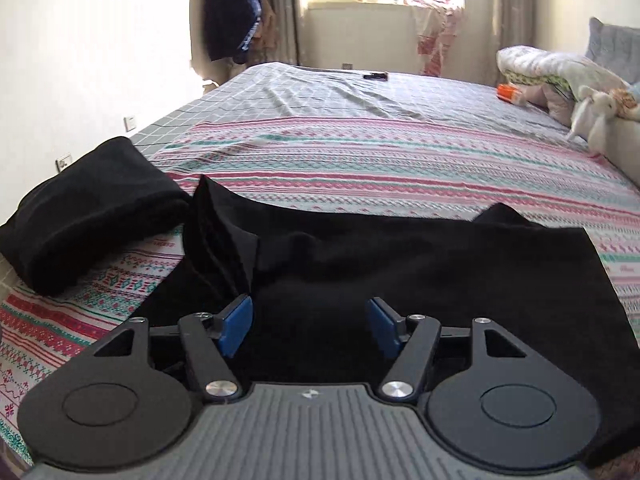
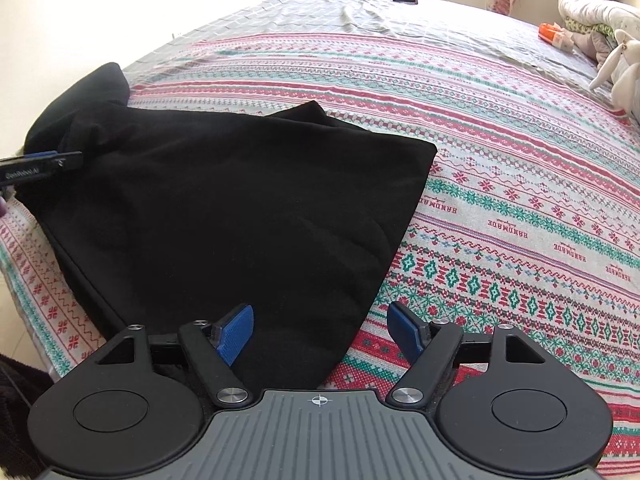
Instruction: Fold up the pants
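Black pants (image 1: 400, 264) lie folded on the patterned bedsheet (image 1: 400, 168). A raised flap stands at their left end (image 1: 216, 240). My left gripper (image 1: 308, 312) hovers over the near part of the pants, its blue pads apart and nothing between them. In the right wrist view the pants (image 2: 240, 208) spread as a broad black panel. My right gripper (image 2: 322, 320) stands open over their near right corner, one pad over cloth and the other over the sheet. The left gripper (image 2: 60, 160) pokes in at the left edge, above the pants.
A second folded black garment (image 1: 92, 216) lies left of the pants near the bed's edge. Bedding (image 1: 560, 68), a white plush rabbit (image 1: 592, 116) and an orange item (image 1: 508, 92) sit at the far right. A small dark object (image 1: 376, 76) lies at the far end.
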A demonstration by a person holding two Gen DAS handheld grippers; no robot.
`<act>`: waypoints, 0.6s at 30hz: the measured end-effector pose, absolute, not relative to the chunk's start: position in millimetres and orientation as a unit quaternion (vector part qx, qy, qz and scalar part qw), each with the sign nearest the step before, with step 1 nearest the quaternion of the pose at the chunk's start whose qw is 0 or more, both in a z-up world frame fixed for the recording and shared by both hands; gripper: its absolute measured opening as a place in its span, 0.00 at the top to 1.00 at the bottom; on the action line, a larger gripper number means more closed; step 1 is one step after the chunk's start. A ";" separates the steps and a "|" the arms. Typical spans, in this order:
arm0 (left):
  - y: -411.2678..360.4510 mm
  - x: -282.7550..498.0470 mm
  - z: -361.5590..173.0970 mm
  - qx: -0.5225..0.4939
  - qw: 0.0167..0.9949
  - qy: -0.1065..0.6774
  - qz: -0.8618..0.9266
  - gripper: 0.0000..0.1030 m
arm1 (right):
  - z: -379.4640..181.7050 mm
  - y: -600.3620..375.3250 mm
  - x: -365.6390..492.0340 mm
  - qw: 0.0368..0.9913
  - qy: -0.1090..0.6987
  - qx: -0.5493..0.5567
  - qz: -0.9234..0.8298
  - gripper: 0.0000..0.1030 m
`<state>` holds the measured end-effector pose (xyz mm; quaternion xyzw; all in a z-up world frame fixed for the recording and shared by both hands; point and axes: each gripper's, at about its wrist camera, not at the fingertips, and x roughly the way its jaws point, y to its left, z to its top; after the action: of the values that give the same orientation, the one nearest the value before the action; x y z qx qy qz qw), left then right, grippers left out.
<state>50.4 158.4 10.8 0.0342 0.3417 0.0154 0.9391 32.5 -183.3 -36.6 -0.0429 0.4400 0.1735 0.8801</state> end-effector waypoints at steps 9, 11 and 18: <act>110.8 46.7 -22.3 0.099 0.922 0.367 -0.065 0.20 | -25.0 -191.6 -24.8 0.884 0.421 -0.022 0.205 0.18; 106.9 47.2 -27.1 0.116 0.920 0.369 -0.066 0.20 | -32.5 -188.0 -32.9 0.882 0.426 -0.028 0.201 0.18; 110.9 45.0 -35.4 0.126 0.918 0.370 -0.065 0.18 | -53.3 -180.3 -38.1 0.907 0.401 -0.037 0.125 0.21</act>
<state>45.0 110.9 -35.4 0.1262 0.3699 -0.0655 0.9181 -38.1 -180.3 -53.3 -0.0375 0.4010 0.1248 0.9068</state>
